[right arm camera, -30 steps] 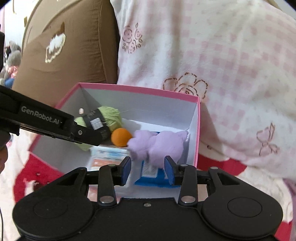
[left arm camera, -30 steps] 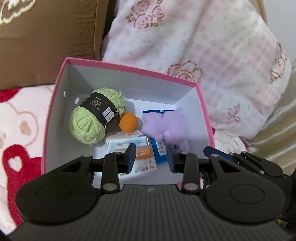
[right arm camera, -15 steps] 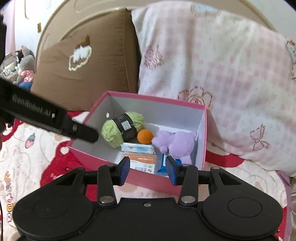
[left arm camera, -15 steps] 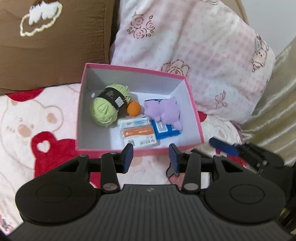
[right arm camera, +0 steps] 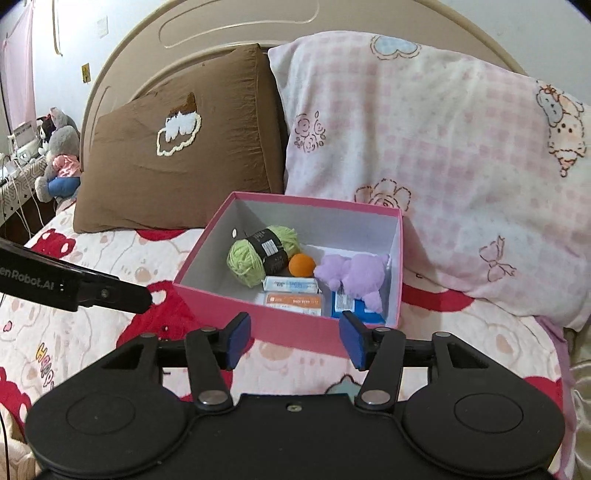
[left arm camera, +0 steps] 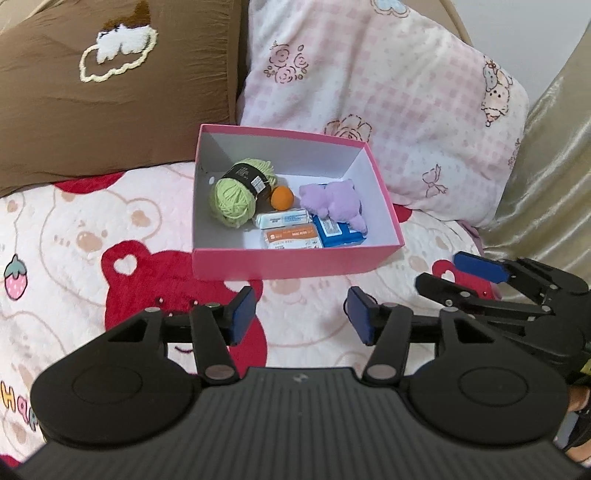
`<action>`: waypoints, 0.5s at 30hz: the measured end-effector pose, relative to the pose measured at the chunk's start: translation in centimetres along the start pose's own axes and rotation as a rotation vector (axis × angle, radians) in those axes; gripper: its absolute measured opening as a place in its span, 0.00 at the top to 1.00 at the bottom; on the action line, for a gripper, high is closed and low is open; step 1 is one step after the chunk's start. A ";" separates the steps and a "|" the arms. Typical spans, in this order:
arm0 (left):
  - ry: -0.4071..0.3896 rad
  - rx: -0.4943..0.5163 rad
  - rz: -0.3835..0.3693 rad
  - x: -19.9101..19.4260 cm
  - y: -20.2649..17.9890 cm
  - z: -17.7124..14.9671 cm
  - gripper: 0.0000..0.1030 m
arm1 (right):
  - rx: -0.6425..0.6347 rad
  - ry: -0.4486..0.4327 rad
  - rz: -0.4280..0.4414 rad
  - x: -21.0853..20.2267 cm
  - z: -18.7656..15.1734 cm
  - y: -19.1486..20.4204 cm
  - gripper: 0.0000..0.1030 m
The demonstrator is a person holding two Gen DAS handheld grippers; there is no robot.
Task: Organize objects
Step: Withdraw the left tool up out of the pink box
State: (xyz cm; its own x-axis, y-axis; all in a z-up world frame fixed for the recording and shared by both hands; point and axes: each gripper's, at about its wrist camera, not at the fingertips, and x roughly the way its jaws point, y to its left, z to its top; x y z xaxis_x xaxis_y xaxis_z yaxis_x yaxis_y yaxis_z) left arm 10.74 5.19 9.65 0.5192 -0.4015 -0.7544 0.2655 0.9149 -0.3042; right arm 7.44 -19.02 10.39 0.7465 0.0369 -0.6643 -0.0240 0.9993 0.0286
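A: What is nearest the cameras?

B: The left gripper [left arm camera: 301, 314] and the right gripper [right arm camera: 293, 339], both over the bedspread [left arm camera: 74, 229] with its bears and red patches. Each has its jaws apart with nothing between the blue pads; both have just been opening. In the left wrist view the right gripper lies off to the right, near the box's corner but not touching it.

A: And past them?

B: A pink box [left arm camera: 295, 264] stands on the bedspread, lid off, white inside. Along its near wall lie an orange-and-white packet [left arm camera: 290, 238] and a blue packet [left arm camera: 338, 232], with a pale blue-and-white packet [left arm camera: 282, 218] just behind the orange one. A lilac plush toy [left arm camera: 334, 201] lies partly on top of the blue packet. Beyond are an orange ball [left arm camera: 282, 197] and, at the left, a green yarn ball [left arm camera: 238, 194] with a black band.

A: Behind the box?

B: A brown pillow [right arm camera: 184, 147] on the left and a pink checked pillow [right arm camera: 424, 147] on the right, against a beige headboard [right arm camera: 221, 33].
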 end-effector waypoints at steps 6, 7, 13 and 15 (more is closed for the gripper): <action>0.017 0.015 -0.047 -2.1 -0.4 -0.8 0.34 | -0.023 -0.020 -0.081 -2.1 -0.8 0.7 0.23; 0.014 0.015 -0.050 -2.4 -0.4 -1.0 0.32 | -0.022 -0.017 -0.084 -2.4 -0.9 0.8 0.23; 0.019 0.006 -0.033 -2.5 -0.1 -2.0 0.28 | -0.016 0.013 -0.099 -3.0 -1.8 1.1 0.22; 0.018 0.006 -0.011 -2.5 0.1 -2.4 0.26 | 0.008 0.014 -0.095 -3.3 -2.2 1.1 0.15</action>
State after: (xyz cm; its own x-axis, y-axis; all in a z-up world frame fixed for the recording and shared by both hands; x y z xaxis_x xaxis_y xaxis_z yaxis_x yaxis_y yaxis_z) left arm 7.49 6.36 10.13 0.5017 -0.4106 -0.7614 0.2759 0.9101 -0.3091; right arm 3.48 -17.98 10.99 0.7356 -0.0581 -0.6749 0.0519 0.9982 -0.0293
